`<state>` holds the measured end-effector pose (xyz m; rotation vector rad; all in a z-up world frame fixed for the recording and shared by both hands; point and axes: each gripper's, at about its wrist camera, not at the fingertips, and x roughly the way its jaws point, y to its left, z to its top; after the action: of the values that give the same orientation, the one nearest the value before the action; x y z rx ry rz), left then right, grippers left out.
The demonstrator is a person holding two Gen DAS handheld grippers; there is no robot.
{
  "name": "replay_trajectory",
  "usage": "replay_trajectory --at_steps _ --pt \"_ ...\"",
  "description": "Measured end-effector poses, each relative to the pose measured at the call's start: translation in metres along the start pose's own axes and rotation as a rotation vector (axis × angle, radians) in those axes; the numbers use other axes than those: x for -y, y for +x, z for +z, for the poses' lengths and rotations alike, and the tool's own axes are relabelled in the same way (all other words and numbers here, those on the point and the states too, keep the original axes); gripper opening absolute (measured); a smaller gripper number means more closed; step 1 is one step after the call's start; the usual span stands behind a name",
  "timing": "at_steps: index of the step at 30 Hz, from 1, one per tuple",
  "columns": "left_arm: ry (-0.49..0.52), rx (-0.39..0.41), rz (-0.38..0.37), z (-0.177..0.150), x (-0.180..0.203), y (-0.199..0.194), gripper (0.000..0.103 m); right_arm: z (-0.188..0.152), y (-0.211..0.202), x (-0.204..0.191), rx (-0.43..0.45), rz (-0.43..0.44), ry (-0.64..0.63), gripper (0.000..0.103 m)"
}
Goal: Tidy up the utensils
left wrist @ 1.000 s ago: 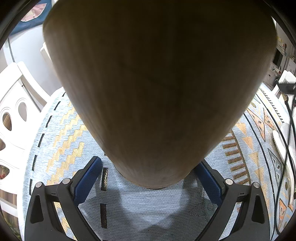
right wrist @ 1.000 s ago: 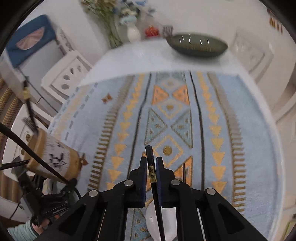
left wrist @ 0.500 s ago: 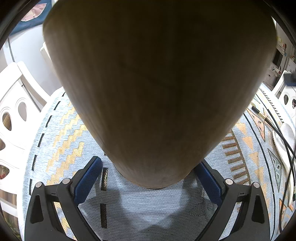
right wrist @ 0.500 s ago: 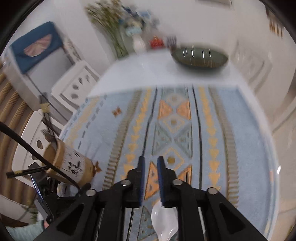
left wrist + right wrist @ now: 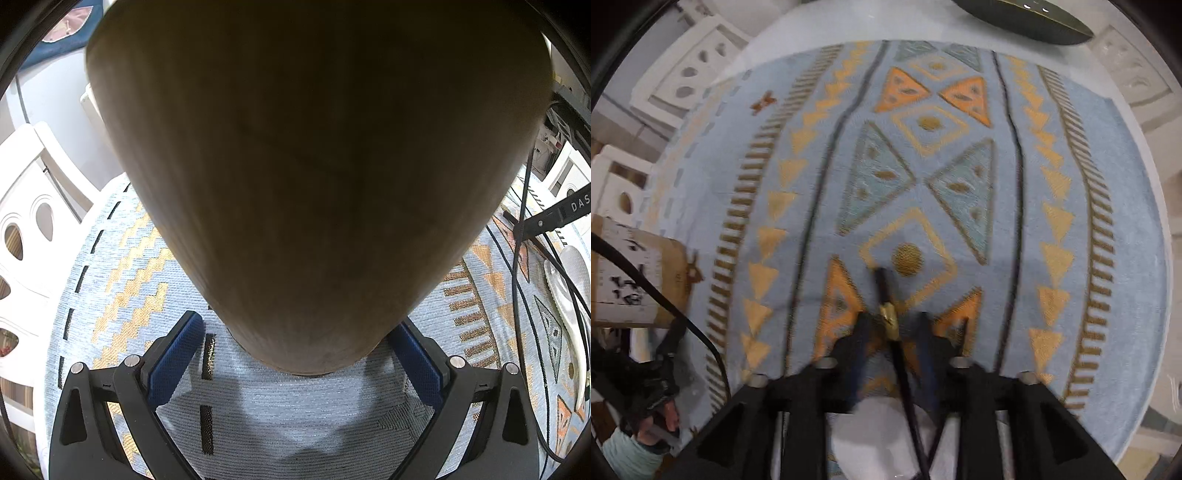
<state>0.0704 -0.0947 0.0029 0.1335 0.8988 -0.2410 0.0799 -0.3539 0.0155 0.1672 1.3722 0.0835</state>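
Left wrist view: wooden holder (image 5: 317, 177) fills most of the frame; its top rim is cut off by the upper edge and its contents are hidden. White spoon (image 5: 570, 280) is partly crossed by cables (image 5: 521, 258). Right wrist view: motion-blurred. Black chopstick (image 5: 886, 295) runs under the right gripper (image 5: 892, 332), lower end hidden. Holder's printed marks (image 5: 626, 284) are unreadable, cut by left edge.

The middle of the patterned cloth (image 5: 960, 155) is bare, with lots of room. The brown holder (image 5: 635, 273) blocks the left side. A dark bowl (image 5: 1027, 14) sits at the far end.
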Motion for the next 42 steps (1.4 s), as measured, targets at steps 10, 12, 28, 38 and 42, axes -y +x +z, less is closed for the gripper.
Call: replay_trajectory --at_steps 10,12,28,38,42 --pt "-0.001 0.000 -0.001 0.000 0.000 0.000 0.100 -0.011 -0.028 -0.019 0.098 -0.123 -0.095 0.006" --pt "-0.001 0.000 -0.001 0.000 0.000 0.000 0.100 -0.017 -0.057 -0.021 0.162 -0.102 -0.090 0.006" --pt "0.000 -0.001 -0.003 0.000 0.000 0.000 0.100 -0.026 -0.233 -0.061 0.687 -0.025 -0.088 0.006" --pt "0.000 -0.001 -0.003 0.000 0.000 0.000 0.100 -0.006 -0.265 -0.116 0.797 0.187 -0.158 0.006" --pt "-0.001 -0.001 -0.003 0.000 0.000 0.000 0.100 -0.001 -0.263 -0.134 0.790 0.293 -0.203 0.006"
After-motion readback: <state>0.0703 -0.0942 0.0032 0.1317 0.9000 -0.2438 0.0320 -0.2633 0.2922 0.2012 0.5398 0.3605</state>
